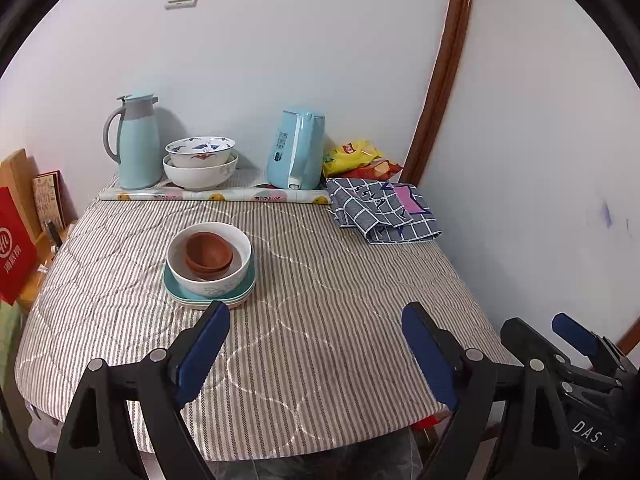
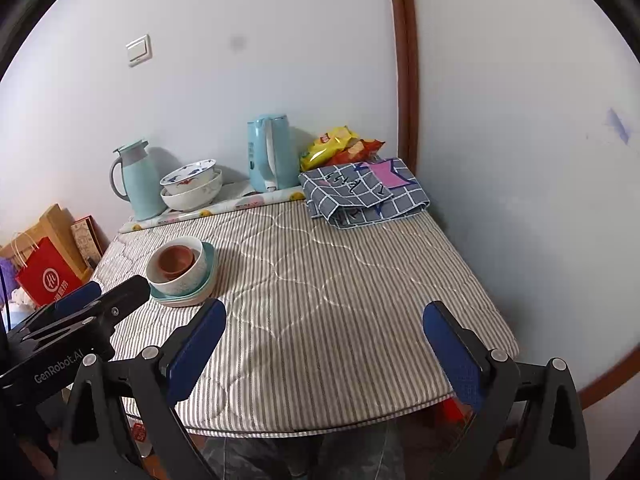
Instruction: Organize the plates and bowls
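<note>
A stack stands on the striped table: brown small bowls (image 1: 208,257) nested in a white bowl (image 1: 209,280), on teal plates (image 1: 208,298). It also shows in the right wrist view, with the brown bowls (image 2: 175,263), white bowl (image 2: 180,280) and plates (image 2: 210,266). Two more white bowls (image 1: 200,160), the upper with a blue pattern, sit nested at the back (image 2: 191,186). My left gripper (image 1: 316,320) is open and empty, just in front of the stack. My right gripper (image 2: 325,316) is open and empty over the table's front right.
A light-blue thermos jug (image 1: 136,144) and a blue kettle (image 1: 296,150) stand at the back on a rolled mat. Snack bags (image 1: 356,156) and a folded checked cloth (image 1: 384,210) lie at the back right. A red bag (image 1: 14,244) stands left of the table. Walls close the back and right.
</note>
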The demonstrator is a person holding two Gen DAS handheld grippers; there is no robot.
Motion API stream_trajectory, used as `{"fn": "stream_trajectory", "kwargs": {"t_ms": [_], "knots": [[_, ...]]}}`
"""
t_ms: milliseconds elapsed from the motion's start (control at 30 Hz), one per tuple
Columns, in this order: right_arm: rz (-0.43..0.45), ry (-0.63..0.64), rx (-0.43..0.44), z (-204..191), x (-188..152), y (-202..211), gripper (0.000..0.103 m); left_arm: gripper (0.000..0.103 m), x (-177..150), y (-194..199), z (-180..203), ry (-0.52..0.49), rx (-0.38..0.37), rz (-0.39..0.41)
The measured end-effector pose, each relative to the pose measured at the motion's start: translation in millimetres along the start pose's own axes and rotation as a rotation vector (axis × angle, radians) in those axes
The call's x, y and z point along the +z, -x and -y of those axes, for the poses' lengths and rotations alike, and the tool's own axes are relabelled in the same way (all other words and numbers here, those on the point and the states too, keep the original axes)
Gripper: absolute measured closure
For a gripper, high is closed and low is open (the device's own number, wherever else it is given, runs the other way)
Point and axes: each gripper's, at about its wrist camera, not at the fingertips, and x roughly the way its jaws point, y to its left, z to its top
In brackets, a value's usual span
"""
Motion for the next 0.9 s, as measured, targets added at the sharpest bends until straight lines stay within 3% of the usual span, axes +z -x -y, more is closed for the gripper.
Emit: {"fn": "stream_trajectory", "kwargs": {"t_ms": [900], "knots": [[0.015, 0.016, -0.010, -4.5, -1.4, 13.1, 0.005, 0.013, 0.6, 5.3, 2.2, 0.002, 0.005, 0.004]]}}
